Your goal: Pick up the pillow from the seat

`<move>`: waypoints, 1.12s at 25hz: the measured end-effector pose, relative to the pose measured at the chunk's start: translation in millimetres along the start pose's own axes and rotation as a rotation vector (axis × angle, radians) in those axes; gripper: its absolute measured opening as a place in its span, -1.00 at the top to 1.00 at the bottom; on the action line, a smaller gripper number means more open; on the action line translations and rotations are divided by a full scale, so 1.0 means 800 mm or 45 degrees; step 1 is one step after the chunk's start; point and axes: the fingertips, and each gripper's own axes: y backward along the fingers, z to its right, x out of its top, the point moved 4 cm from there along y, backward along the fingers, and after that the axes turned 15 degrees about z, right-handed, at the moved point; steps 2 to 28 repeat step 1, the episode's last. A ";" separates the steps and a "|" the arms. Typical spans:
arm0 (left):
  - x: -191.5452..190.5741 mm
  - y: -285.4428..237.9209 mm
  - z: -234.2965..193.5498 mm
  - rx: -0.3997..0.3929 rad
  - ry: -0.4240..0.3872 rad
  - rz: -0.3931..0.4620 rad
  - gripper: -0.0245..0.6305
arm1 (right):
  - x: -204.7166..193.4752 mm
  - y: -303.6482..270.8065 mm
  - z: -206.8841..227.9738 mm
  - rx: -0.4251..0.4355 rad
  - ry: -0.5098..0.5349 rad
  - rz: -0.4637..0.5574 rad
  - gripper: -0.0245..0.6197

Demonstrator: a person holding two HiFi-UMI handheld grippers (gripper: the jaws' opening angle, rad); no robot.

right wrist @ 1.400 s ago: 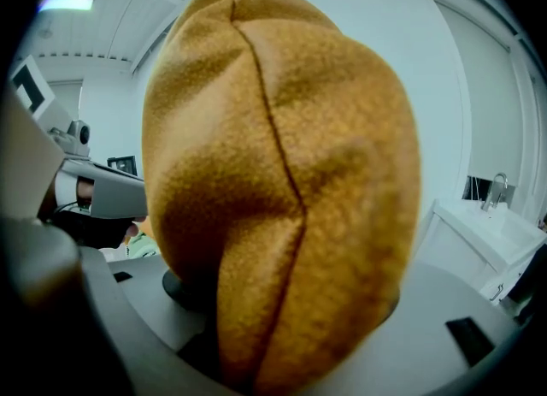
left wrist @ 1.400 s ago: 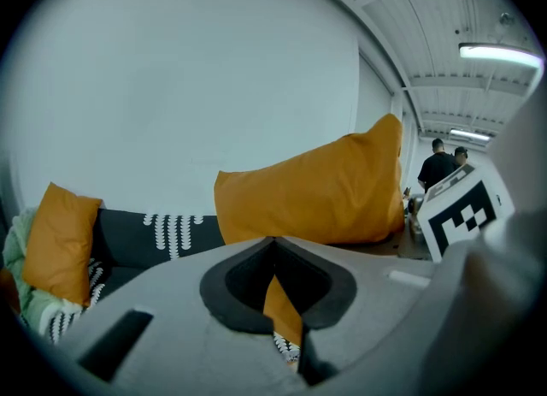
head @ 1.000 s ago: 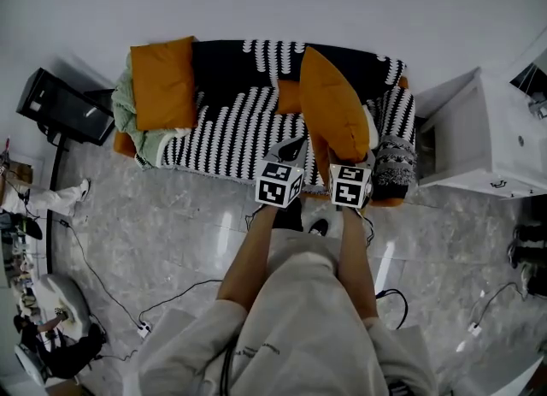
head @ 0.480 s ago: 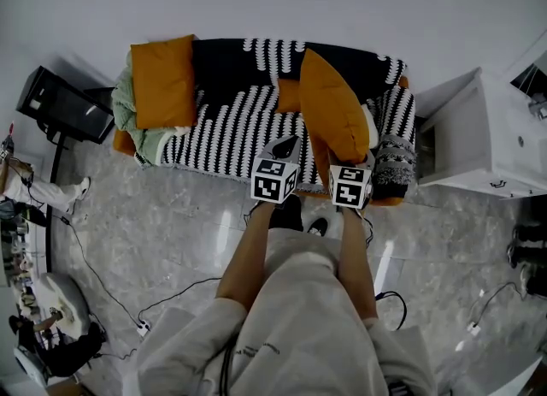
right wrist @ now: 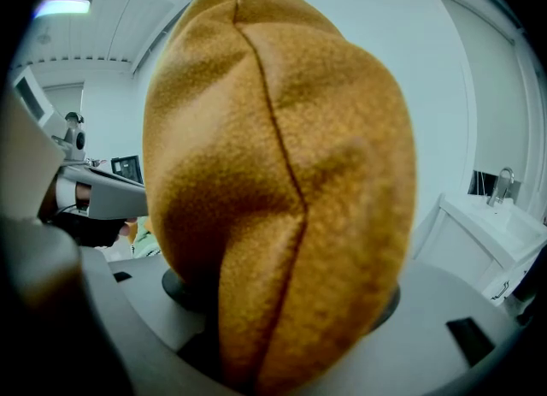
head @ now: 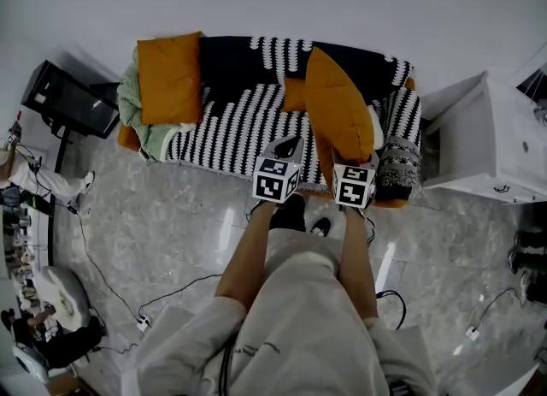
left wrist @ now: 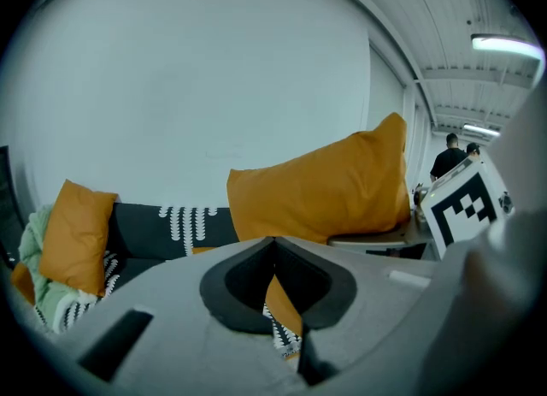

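Observation:
An orange pillow [head: 338,112] stands on edge above the right end of the sofa seat [head: 231,125], which has a black-and-white striped cover. My right gripper [head: 344,162] is shut on the pillow's lower edge. In the right gripper view the pillow [right wrist: 282,198] fills the frame and bulges out between the jaws of the right gripper [right wrist: 273,326]. My left gripper [head: 287,147] hangs just left of the pillow with its jaws together and nothing between them. In the left gripper view, the left gripper [left wrist: 275,245] points towards the pillow [left wrist: 325,185], which is up and to its right.
A second orange pillow [head: 169,76] leans at the sofa's left end over a green blanket [head: 132,112]. A grey patterned cushion [head: 397,163] sits at the right end. A white cabinet [head: 487,142] stands to the right, a black screen [head: 68,99] to the left. Cables [head: 162,300] lie on the floor.
The left gripper has drawn back a little from the sofa. The pillow stays gripped by the right gripper, held in about the same place.

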 end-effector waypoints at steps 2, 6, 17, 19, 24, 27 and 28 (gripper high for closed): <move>0.000 0.000 0.000 0.001 -0.003 -0.003 0.90 | 0.001 -0.001 -0.001 0.003 0.000 0.002 -0.06; 0.000 0.000 0.000 0.001 -0.003 -0.003 0.90 | 0.001 -0.001 -0.001 0.003 0.000 0.002 -0.06; 0.000 0.000 0.000 0.001 -0.003 -0.003 0.90 | 0.001 -0.001 -0.001 0.003 0.000 0.002 -0.06; 0.000 0.000 0.000 0.001 -0.003 -0.003 0.90 | 0.001 -0.001 -0.001 0.003 0.000 0.002 -0.06; 0.000 0.000 0.000 0.001 -0.003 -0.003 0.90 | 0.001 -0.001 -0.001 0.003 0.000 0.002 -0.06; 0.000 0.000 0.000 0.001 -0.003 -0.003 0.90 | 0.001 -0.001 -0.001 0.003 0.000 0.002 -0.06; 0.000 0.000 0.000 0.001 -0.003 -0.003 0.90 | 0.001 -0.001 -0.001 0.003 0.000 0.002 -0.06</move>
